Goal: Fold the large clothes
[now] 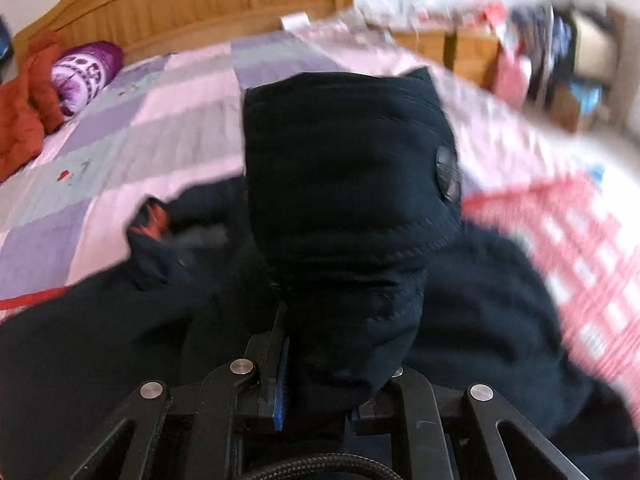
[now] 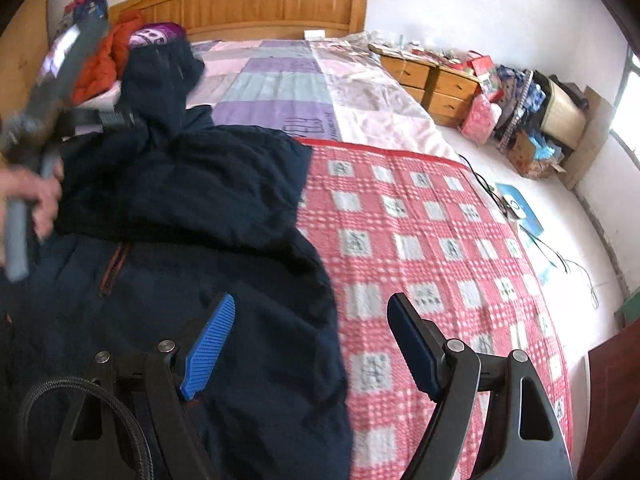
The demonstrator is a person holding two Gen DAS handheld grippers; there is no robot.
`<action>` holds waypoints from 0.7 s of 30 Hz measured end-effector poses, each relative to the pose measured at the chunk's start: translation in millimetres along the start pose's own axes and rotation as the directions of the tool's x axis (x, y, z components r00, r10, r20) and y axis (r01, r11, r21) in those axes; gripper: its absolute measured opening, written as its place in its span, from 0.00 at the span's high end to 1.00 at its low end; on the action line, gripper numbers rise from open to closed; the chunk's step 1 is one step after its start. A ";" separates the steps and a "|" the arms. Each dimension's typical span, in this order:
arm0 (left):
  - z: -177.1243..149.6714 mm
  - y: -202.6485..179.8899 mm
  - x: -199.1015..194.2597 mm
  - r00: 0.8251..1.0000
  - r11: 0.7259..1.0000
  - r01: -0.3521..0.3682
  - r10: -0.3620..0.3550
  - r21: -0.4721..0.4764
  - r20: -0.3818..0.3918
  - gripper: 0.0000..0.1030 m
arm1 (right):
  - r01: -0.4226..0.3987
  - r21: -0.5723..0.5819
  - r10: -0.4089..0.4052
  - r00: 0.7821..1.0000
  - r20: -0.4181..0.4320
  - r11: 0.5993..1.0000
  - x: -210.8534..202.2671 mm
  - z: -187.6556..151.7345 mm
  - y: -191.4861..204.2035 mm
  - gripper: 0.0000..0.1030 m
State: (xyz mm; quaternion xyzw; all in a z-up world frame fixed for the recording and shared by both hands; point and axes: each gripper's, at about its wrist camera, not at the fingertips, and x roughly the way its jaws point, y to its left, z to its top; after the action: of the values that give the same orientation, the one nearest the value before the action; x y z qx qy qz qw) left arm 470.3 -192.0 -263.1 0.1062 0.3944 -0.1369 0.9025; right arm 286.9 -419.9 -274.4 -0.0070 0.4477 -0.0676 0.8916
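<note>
A large dark navy jacket [image 2: 192, 216] lies spread on the bed. My left gripper [image 1: 316, 376] is shut on a bunched part of the jacket [image 1: 344, 184], which stands up before the camera and hides the fingertips. In the right wrist view the left gripper [image 2: 116, 120] shows at the far left, holding a raised fold of the jacket. My right gripper [image 2: 310, 344] is open and empty, hovering over the jacket's right edge, left finger [image 2: 208, 344] above the fabric and right finger [image 2: 412, 352] above the red checked blanket [image 2: 440, 240].
A purple and pink patchwork sheet [image 2: 280, 76] covers the bed's far half. An orange garment [image 2: 108, 60] and a purple pillow [image 2: 156, 36] lie by the wooden headboard [image 2: 260, 0]. A wooden nightstand [image 2: 436, 84] and clutter [image 2: 532, 120] stand to the right.
</note>
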 end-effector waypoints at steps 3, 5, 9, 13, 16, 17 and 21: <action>-18.1 -27.5 6.3 0.996 0.989 -0.085 0.084 0.124 0.017 0.85 | 0.013 0.016 -0.013 1.000 -0.011 1.000 -0.1 -8.7 -11.1 0.21; -21.1 -29.1 11.4 0.993 0.979 -0.122 0.120 0.166 0.022 0.85 | 0.018 0.027 -0.017 1.000 -0.021 0.999 1.4 -13.4 -14.2 0.21; -27.6 -47.9 11.1 0.982 0.952 -0.189 0.187 0.241 0.032 0.83 | 0.017 0.050 -0.016 0.999 -0.032 0.999 3.4 -13.6 -17.3 0.21; -22.2 -56.5 10.7 0.982 0.954 -0.182 0.188 0.236 0.000 0.81 | 0.000 0.073 0.001 1.000 -0.021 0.997 3.5 -2.8 -10.7 0.21; -18.7 -60.5 4.2 0.986 0.963 -0.156 0.164 0.219 -0.019 0.76 | 0.001 0.095 0.000 1.000 -0.011 0.995 3.6 6.9 -8.2 0.21; -17.2 -62.6 -1.0 0.990 0.966 -0.137 0.142 0.221 -0.009 0.72 | 0.003 0.098 -0.002 1.000 -0.010 0.995 4.2 9.8 -8.5 0.21; -12.6 -78.8 -30.4 0.999 0.961 -0.006 -0.008 0.277 0.051 0.44 | 0.010 0.131 -0.010 1.000 -0.008 0.991 1.8 16.9 -12.5 0.21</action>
State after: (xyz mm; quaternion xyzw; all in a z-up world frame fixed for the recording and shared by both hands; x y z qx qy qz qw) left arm 415.8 -257.3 -255.5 0.2276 0.3478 -0.1940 0.8886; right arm 300.0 -433.3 -264.8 0.0497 0.4455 -0.1014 0.8881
